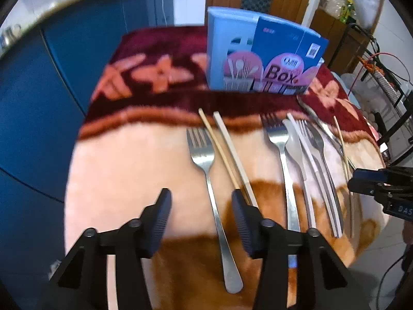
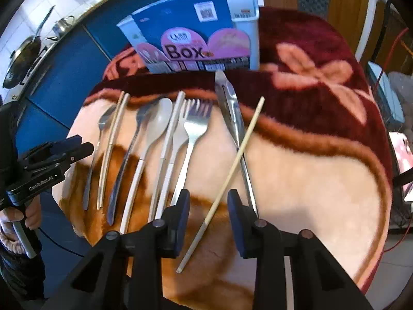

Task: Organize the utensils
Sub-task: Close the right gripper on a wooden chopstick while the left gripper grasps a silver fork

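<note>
Utensils lie in a row on the blanket-covered bench (image 1: 108,170), in front of the blue box (image 1: 258,59).

The left tool (image 1: 201,222) straddles a steel fork (image 1: 206,160), its fingers apart and not touching the handle. The right tool (image 2: 208,217) straddles a single wooden chopstick (image 2: 232,170) that crosses the metal tongs (image 2: 232,108), likewise released.

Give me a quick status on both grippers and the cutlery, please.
Left gripper open over a fork. Right gripper open, straddling a chopstick. Box behind, nothing blocking.
</note>
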Available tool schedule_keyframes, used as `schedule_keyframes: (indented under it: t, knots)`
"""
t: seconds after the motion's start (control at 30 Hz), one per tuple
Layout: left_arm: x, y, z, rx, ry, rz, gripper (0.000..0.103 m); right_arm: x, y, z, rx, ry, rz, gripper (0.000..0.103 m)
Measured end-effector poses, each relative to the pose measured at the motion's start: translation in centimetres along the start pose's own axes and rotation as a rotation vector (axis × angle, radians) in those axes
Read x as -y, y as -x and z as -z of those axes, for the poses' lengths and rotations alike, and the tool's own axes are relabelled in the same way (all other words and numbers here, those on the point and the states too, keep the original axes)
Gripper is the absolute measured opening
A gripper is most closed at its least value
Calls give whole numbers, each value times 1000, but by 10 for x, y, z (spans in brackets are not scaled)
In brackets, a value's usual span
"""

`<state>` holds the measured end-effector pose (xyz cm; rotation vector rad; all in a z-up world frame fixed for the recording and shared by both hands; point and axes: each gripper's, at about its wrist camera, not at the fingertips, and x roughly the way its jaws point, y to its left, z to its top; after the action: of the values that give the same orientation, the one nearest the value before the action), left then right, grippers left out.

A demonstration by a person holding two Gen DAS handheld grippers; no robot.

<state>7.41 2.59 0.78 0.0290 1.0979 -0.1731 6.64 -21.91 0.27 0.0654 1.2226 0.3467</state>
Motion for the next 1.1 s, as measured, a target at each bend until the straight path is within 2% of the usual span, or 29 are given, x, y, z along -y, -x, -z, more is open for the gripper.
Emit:
schedule_keyframes:
  t: [0.07, 0.27, 0.3, 0.5, 0.63, 0.7, 0.8, 0.87, 0.93, 1.1]
  knots:
    - [0, -5, -1, -21, 1, 13, 43, 0, -3, -2, -11, 0, 13, 34]
    - [-2, -22, -6, -116, 30, 60, 23, 5, -13, -10, -57, -22, 27, 34]
    - [-1, -25, -6, -132, 29, 60, 22, 6, -14, -12, -3, -22, 60, 34]
    - [0, -31, -13, -185, 16, 61, 22, 4, -19, -19, -34, -13, 69, 34]
    - [7, -34, -19, -224, -1, 23, 22, 5, -20, -21, -42, -29, 70, 34]
    - [10, -37, -21, -226, -6, 13, 21, 3, -22, -22, -36, -27, 77, 28]
    - [9, -38, -21, -215, 13, 26, 21, 5, -21, -20, -19, -27, 102, 13]
    - [6, -38, -21, -210, 31, 28, 16, 9, -20, -19, -12, -41, 99, 8]
    - [3, -37, -21, -206, 46, 46, 6, 10, -17, -17, 5, -45, 94, 6]
    - [-2, -31, -13, -151, 66, 93, 4, 9, -2, -7, 68, -36, 55, 6]
